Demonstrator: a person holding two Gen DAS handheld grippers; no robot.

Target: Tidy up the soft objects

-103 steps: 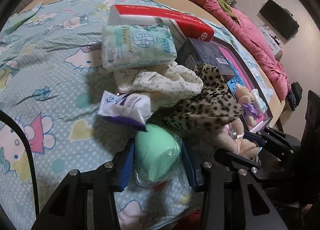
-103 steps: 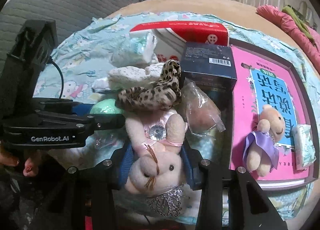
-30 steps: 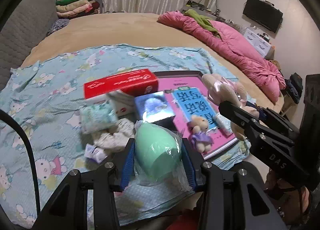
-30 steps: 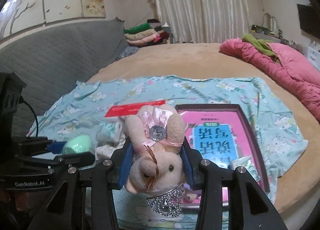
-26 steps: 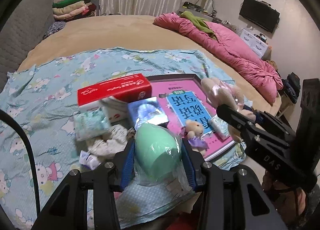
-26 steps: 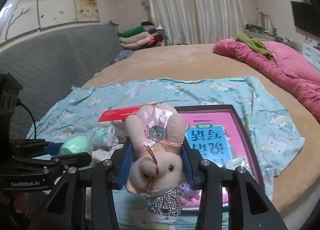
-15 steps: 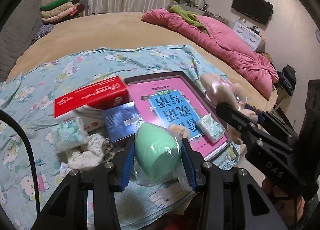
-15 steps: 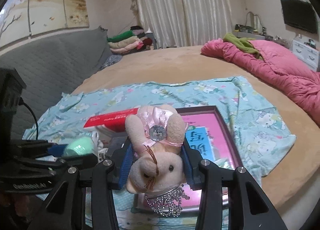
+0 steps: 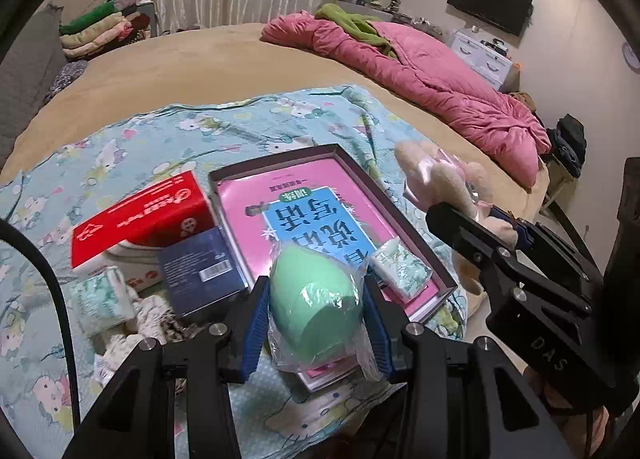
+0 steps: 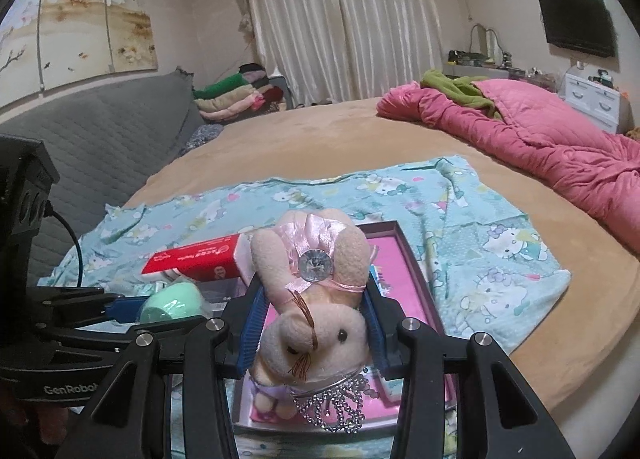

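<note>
- Both tongs are clenched on soft things and held above the near edge of a wide bed.
- Left tongs (image 9: 316, 311): the blue pads press on either side of a green egg-shaped sponge (image 9: 314, 299) wrapped in clear plastic; it sits upright between them, pointed end away from the camera.
- Right tongs (image 10: 314, 325): the pads squeeze a pale pink plush rabbit (image 10: 312, 299), face toward the camera, with a satin bow and a round gem on its head and a beaded crown hanging below its chin.
- In the left view the right tongs and rabbit are at the right; in the right view the left tongs and sponge are at the near left.
- Below them, a light blue cartoon-cat sheet (image 9: 132, 147) is spread over the tan bed (image 9: 192, 59).
- On the sheet lies a shallow dark-rimmed box (image 9: 404, 227) holding a pink book (image 9: 256, 195) with a blue panel; a small tissue pack (image 9: 400, 267) rests in its near right corner.
- Left of the box, touching or nearly so, is a dark blue carton (image 9: 200, 271), with a red and white carton (image 9: 140, 215) behind it.
- Farther left are a pale green wipes pack (image 9: 100, 299) and crumpled patterned cloth (image 9: 152, 311).
- A pink quilt (image 9: 432, 87) lies bunched at the far right of the bed, and folded blankets (image 9: 100, 27) are stacked at the far left.
</note>
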